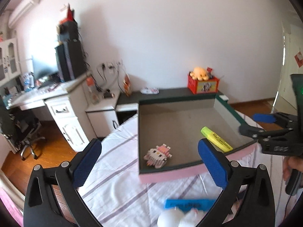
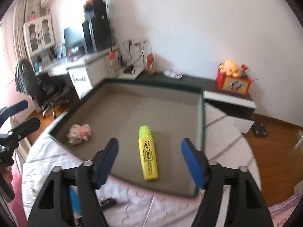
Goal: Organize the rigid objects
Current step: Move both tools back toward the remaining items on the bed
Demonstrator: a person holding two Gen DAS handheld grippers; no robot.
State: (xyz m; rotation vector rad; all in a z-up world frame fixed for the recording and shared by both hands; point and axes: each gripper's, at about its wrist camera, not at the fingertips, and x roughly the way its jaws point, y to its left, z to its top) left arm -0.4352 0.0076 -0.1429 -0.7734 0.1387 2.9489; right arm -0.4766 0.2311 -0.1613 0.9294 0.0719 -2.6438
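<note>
A shallow cardboard tray [image 2: 200, 113] with a grey floor, dark green rim and pink front edge sits on a white bed sheet [image 1: 117, 181] with purple stripes. Inside lie a yellow plastic highlighter pen [image 2: 147, 155] and a small pink-and-white block figurine [image 1: 158, 156], well apart. The left claw [image 1: 149, 162] and the right claw [image 2: 149, 160] both stand wide and empty above the tray's near edge.
</note>
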